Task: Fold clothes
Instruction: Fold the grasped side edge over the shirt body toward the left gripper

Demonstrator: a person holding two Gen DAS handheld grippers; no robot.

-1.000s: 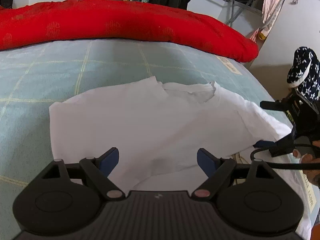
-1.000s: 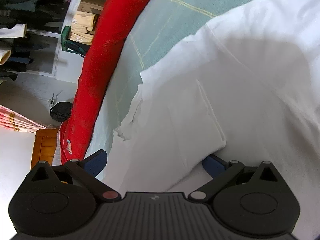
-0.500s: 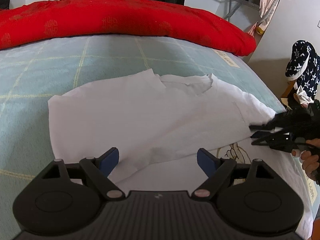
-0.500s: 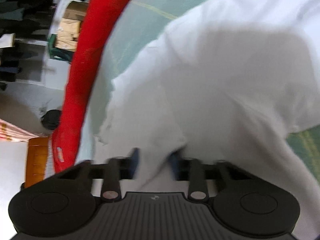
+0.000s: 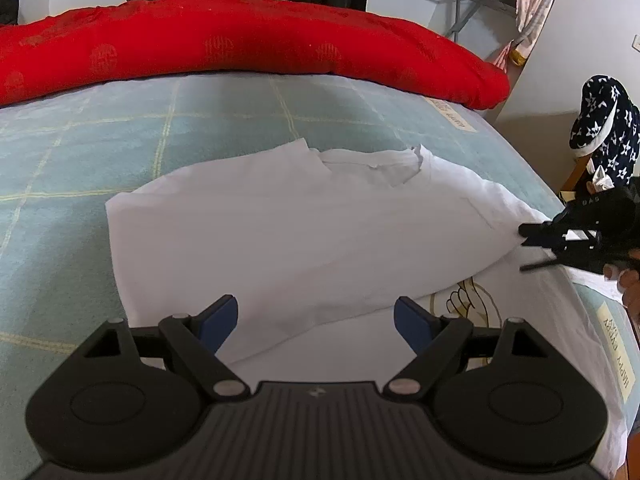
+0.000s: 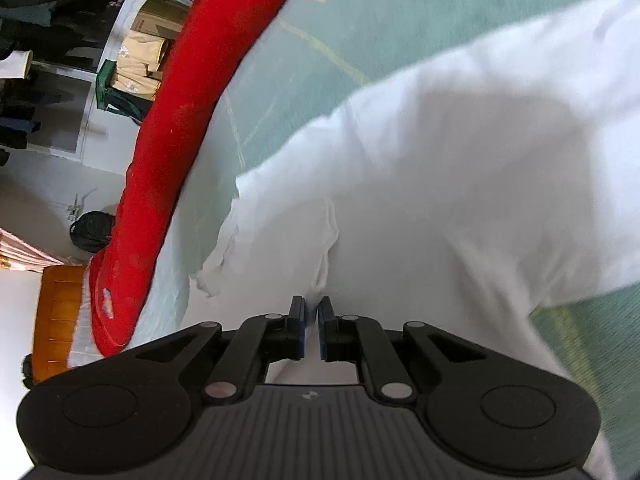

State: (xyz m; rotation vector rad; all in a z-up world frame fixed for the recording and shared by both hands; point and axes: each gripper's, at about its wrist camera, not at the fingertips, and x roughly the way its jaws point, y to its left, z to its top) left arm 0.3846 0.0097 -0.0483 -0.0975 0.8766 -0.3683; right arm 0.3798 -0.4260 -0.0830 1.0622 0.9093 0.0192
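Note:
A white T-shirt [image 5: 288,236] lies partly folded on the pale green bed [image 5: 60,168], with a yellow print showing at its lower right. My left gripper [image 5: 316,316] hovers open over the shirt's near edge, with cloth below the gap and nothing pinched. At the right edge of the left wrist view, my right gripper [image 5: 524,234] is shut on the shirt's right edge, lifting the cloth slightly. In the right wrist view the right gripper [image 6: 311,312] has its blue pads pressed together on a bunched fold of the white T-shirt [image 6: 440,184].
A long red quilt [image 5: 240,48] lies rolled along the far side of the bed. Hanging clothes, a drying rack and a star-patterned dark garment [image 5: 604,120] stand beyond the bed's right edge. A hand [image 5: 628,280] holds the right gripper.
The right gripper went from wide open to shut on the shirt's edge and has pulled it up and outward a little. The left gripper stayed open in place.

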